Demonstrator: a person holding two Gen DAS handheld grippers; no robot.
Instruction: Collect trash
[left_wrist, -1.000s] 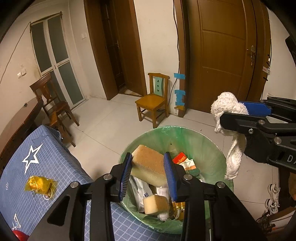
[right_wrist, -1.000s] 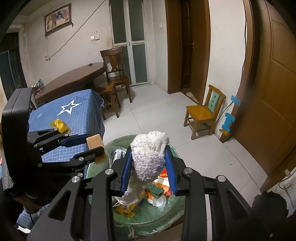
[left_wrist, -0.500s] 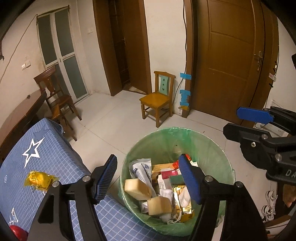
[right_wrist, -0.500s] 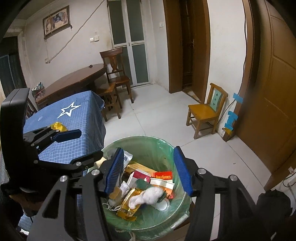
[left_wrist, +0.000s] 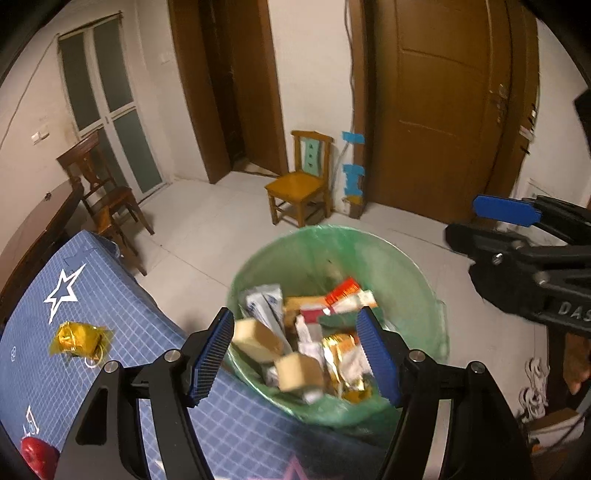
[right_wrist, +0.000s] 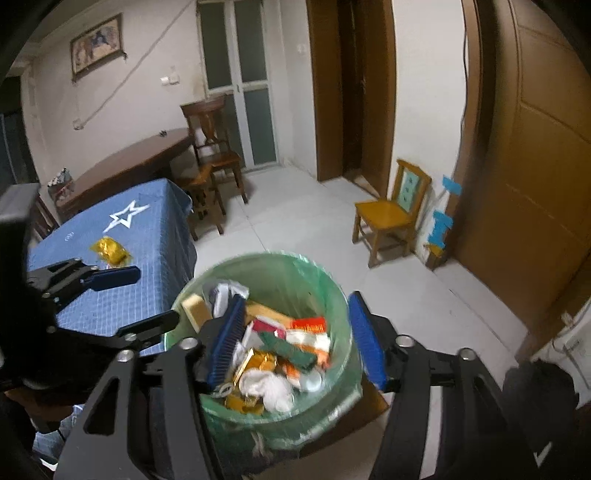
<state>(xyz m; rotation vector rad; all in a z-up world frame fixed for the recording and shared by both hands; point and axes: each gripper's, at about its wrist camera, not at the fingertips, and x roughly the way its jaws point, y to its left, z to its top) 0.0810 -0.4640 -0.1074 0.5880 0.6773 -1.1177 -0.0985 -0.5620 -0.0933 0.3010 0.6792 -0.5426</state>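
A bin lined with a green bag (left_wrist: 424, 295) stands beside the blue star-print table (left_wrist: 129, 314) and holds wrappers and boxes. Two tan sponges (left_wrist: 258, 336) lie at its near left side. A white cloth (right_wrist: 269, 387) rests on top of the trash. My left gripper (left_wrist: 295, 314) hangs open over the bin's near rim with nothing between its blue pads. My right gripper (right_wrist: 297, 297) is over the bin (right_wrist: 295, 266) too, its jaws opening and holding nothing. A crumpled gold wrapper (left_wrist: 77, 339) lies on the table.
A red object (left_wrist: 37, 454) sits at the table's near corner. A small yellow chair (left_wrist: 299, 188) stands by the wall past the bin, and a dark wooden chair (left_wrist: 103, 184) and a brown table (right_wrist: 129, 162) behind the blue table. White floor tiles lie between them.
Both grippers went from shut to open. The sponge dropped from the left one and the white cloth from the right one, and both now lie in the bin.
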